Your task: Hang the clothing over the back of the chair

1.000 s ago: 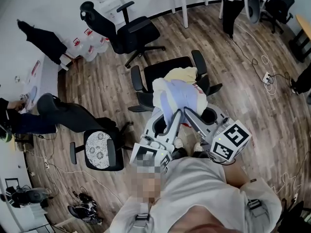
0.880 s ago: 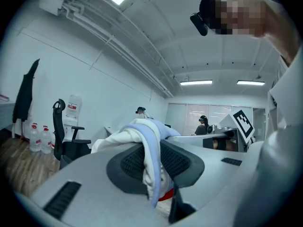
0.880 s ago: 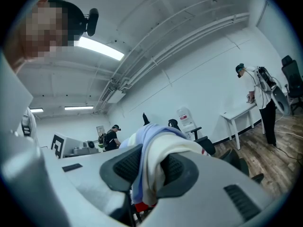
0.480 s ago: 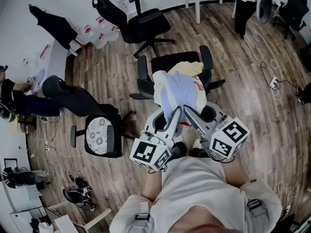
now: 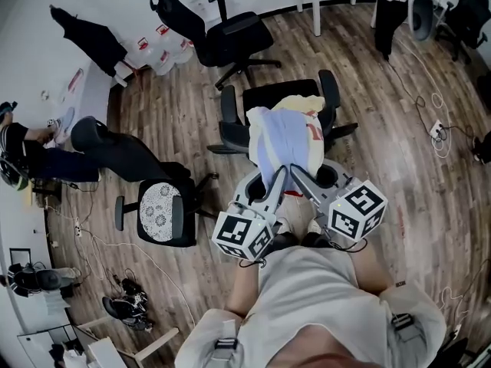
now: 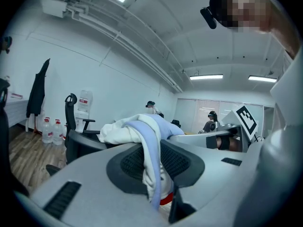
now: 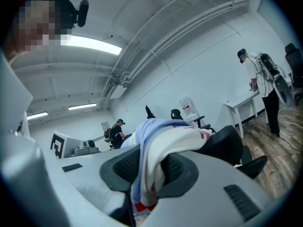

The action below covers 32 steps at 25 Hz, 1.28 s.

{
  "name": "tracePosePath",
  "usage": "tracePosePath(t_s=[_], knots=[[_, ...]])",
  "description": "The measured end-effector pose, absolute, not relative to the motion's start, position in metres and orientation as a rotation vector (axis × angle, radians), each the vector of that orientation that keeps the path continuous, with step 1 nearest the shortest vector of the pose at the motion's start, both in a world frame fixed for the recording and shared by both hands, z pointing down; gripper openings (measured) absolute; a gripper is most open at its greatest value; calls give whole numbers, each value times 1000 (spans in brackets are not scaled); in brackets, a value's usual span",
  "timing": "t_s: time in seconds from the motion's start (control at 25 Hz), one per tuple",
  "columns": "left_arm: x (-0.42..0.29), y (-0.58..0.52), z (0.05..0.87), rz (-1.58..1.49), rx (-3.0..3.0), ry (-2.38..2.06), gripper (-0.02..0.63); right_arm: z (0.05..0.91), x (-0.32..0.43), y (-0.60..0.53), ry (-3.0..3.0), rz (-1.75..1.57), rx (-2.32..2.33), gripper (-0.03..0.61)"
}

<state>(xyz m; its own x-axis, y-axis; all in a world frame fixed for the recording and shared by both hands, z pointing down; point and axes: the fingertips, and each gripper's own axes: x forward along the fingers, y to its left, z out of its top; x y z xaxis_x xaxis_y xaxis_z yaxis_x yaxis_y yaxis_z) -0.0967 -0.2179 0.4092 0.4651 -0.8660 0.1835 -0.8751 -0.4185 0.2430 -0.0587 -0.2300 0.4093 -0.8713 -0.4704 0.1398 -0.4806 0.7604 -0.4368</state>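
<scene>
Lavender-and-white fabric sits pinched in both tools: the left gripper (image 6: 156, 170) and the right gripper (image 7: 149, 171) each clamp the near edge of the garment (image 5: 282, 133). Beyond them it drapes over the backrest of the black office chair (image 5: 270, 96). Hanging appears nearly complete. Next, part both jaws and withdraw.

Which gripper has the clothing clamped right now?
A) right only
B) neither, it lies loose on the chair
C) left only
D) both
D: the left gripper and the right gripper each have a fold of the clothing clamped between their jaws.
</scene>
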Motion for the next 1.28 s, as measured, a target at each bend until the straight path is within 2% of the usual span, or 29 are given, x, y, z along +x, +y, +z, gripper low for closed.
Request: tracePosePath(t_s=[0.68, 1.28], knots=[[-111, -237, 435, 52, 2437, -1350, 101, 437, -71, -248, -2826, 741, 946, 97], [-117, -242, 457, 100, 2389, -1359, 149, 455, -72, -251, -2776, 683, 1058, 120]])
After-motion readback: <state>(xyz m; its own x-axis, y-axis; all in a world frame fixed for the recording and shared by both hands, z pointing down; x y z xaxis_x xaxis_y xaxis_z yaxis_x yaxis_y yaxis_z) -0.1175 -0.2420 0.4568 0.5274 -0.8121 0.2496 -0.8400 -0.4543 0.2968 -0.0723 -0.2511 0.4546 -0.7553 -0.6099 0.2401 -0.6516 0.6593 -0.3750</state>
